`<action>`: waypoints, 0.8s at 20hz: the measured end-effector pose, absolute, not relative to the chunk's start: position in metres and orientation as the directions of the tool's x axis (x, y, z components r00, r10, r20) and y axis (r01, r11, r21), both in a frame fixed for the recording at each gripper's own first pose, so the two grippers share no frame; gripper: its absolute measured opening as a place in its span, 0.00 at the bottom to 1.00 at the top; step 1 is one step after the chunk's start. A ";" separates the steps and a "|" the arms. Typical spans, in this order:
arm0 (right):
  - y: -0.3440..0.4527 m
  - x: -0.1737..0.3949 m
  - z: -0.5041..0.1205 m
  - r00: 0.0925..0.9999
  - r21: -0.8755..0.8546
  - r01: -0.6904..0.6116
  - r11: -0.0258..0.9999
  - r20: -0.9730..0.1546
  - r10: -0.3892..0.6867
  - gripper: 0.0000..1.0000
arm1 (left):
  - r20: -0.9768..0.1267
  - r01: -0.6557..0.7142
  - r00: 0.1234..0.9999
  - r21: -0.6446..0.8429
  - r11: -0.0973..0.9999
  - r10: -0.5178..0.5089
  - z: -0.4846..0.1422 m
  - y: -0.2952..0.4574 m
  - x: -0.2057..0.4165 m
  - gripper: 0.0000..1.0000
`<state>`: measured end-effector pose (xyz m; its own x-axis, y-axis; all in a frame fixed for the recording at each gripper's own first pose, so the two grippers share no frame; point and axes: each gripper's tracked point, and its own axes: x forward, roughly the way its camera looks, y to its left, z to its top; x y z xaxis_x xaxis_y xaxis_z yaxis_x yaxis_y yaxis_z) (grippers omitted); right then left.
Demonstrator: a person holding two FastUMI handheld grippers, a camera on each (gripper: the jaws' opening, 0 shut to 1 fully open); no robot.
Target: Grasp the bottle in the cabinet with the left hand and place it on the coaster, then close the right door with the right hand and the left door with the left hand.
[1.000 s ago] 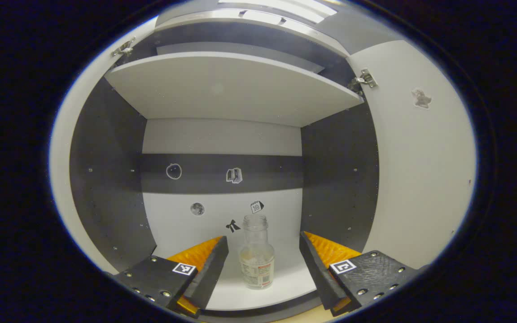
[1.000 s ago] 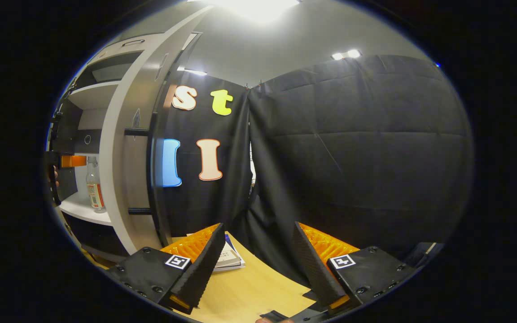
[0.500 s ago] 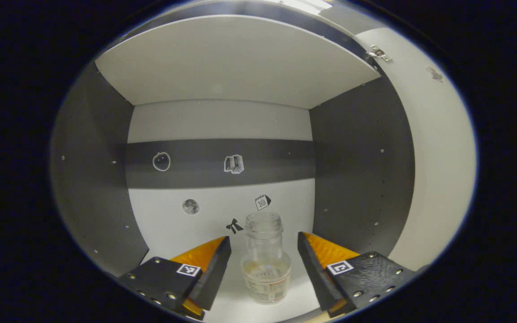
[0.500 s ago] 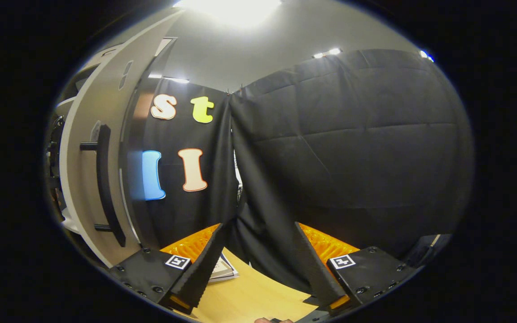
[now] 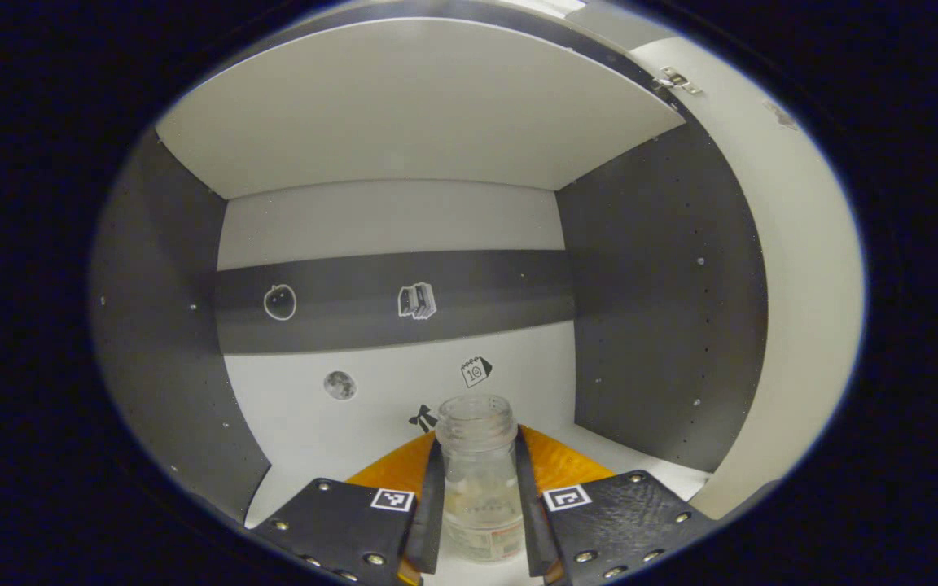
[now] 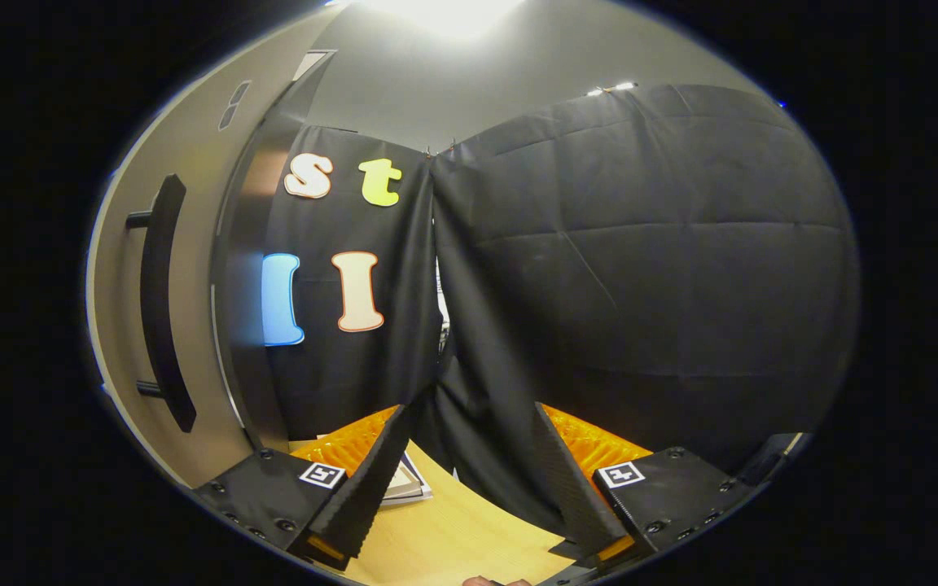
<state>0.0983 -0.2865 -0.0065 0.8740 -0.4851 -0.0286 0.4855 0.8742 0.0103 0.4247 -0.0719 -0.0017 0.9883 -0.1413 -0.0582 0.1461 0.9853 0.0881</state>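
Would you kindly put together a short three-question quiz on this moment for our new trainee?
1. True or false: the left gripper is shut on the bottle.
2. Where does the bottle stand? A) on the wooden table B) on the cabinet shelf C) on a coaster
3. Fill in: the right gripper is ____, holding nothing.

Key: 1 true: both fingers press the bottle's sides. 2 B. 3 open.

Bottle [image 5: 478, 480] clear, glossy, probably glass; cabinet shelf [image 5: 330, 439] matt; table [image 6: 453, 537] wood-grained.
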 end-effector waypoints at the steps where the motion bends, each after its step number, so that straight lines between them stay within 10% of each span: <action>1: -0.289 0.099 -0.008 0.875 -0.002 0.483 0.876 -0.032 -0.482 0.96 | -0.054 0.147 0.988 0.077 0.986 -0.143 0.000 -0.071 0.421 0.34; 13: -0.278 0.079 0.009 0.901 0.006 0.431 0.902 -0.053 -0.430 0.94 | 0.032 0.255 0.966 0.092 0.963 -0.258 0.059 -0.064 0.295 0.48; 14: -0.273 0.072 0.013 0.902 0.002 0.430 0.903 -0.048 -0.429 0.94 | 0.028 0.262 0.963 0.111 0.959 -0.266 0.058 -0.062 0.281 0.31; 16: -0.261 0.057 0.018 0.904 0.003 0.426 0.905 -0.044 -0.426 0.96 | 0.009 0.288 0.957 0.106 0.952 -0.291 0.049 -0.060 0.255 0.47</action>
